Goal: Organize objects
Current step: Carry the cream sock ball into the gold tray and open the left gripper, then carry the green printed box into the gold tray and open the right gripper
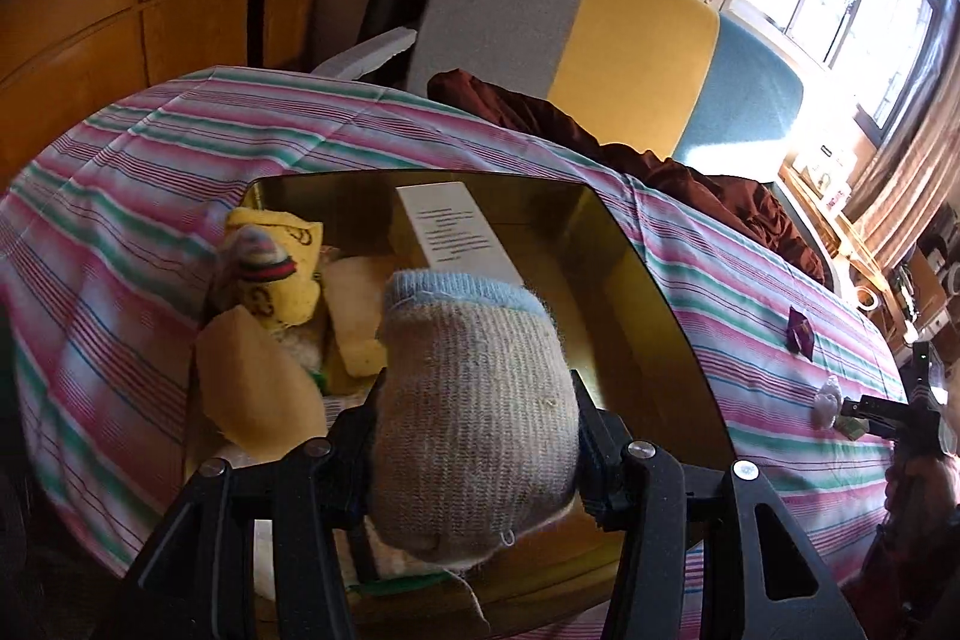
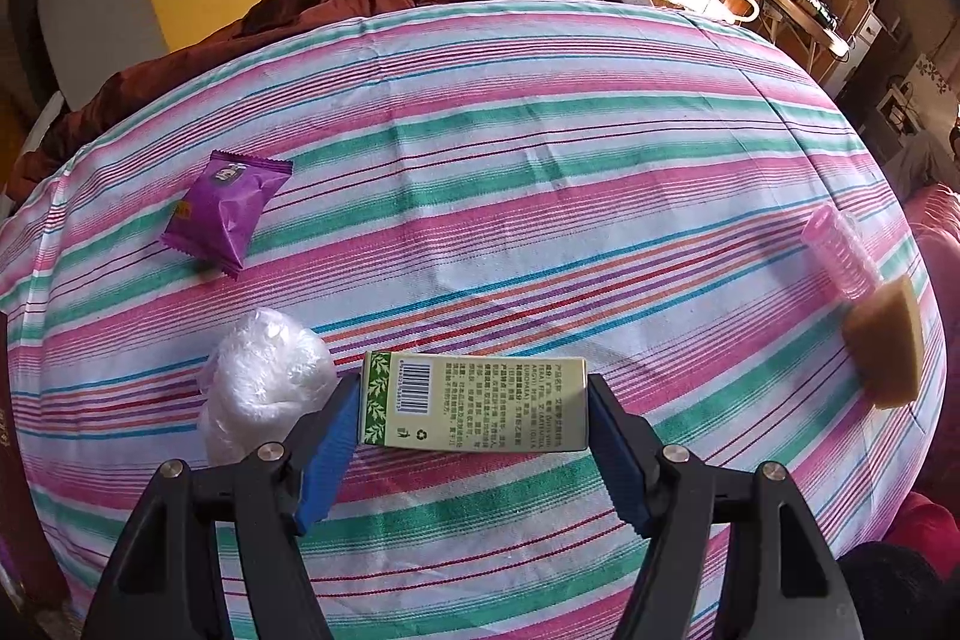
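Here, through the left wrist camera, I have the left tool [image 1: 477, 418] angled down over the gold tin box [image 1: 654, 292] that sits on the striped bed sheet [image 1: 120, 220]. Its fingers are clenched on a rolled grey sock [image 1: 474, 400] with a pale blue cuff, pressing it from both sides. The sock hangs above the box's open interior, where a yellow printed sock [image 1: 276, 274], tan sponge pieces [image 1: 255, 388] and a white paper slip [image 1: 459, 229] lie. Far to the right I can just make out the other tool [image 1: 870, 409] near the sheet's edge.

Through the right wrist camera, the right tool [image 2: 471, 403] points steeply down at the sheet [image 2: 540, 160]. Its blue pads [image 2: 327, 436] grasp a green and cream carton [image 2: 474, 403] by its two short ends, the carton lying flat and level. A clear plastic bundle [image 2: 264, 388] sits just beside the left finger. A purple snack packet [image 2: 225, 211] lies farther up to the left; a pink ribbed cylinder [image 2: 840, 250] and a tan sponge [image 2: 888, 358] lie well apart to the right.
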`<state>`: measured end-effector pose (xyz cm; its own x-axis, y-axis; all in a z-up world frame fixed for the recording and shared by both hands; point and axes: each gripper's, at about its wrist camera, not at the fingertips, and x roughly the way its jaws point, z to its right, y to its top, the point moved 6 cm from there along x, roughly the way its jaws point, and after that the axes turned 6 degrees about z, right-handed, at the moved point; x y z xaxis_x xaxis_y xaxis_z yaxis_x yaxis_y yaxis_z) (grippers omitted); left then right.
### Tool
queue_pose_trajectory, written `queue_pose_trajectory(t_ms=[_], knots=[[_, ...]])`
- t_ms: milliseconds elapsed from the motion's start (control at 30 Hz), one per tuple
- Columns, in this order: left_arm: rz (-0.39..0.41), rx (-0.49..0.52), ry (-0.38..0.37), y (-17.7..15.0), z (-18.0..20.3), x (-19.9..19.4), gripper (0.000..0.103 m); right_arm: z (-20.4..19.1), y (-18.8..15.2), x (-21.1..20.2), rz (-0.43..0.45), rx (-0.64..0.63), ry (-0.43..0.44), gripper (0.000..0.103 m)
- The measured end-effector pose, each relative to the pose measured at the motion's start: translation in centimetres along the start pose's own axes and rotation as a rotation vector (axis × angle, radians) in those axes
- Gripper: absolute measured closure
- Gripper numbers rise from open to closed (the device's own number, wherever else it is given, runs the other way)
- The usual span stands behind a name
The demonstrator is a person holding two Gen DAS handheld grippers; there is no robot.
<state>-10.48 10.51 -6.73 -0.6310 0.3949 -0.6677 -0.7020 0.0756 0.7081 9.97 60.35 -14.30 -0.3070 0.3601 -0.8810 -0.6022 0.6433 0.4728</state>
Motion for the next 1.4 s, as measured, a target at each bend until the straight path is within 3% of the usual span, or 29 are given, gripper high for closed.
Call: queue_pose_trajectory(t_ms=[400,1000,1400], knots=[[-0.027,0.071,0.14,-0.7,-0.6,3.5,0.046,0.1,0.2,0.1,0.001,-0.006,-0.005,0.031],[0.101,0.106,0.148,0.8,0.6,-1.2,0.042,-0.1,0.7,-0.3,0.027,-0.002,0.013,0.031],[0.102,0.072,0.132,0.0,-0.8,-2.7,0.041,-5.2,1.0,-5.4,0.169,-0.08,0.174,0.031]])
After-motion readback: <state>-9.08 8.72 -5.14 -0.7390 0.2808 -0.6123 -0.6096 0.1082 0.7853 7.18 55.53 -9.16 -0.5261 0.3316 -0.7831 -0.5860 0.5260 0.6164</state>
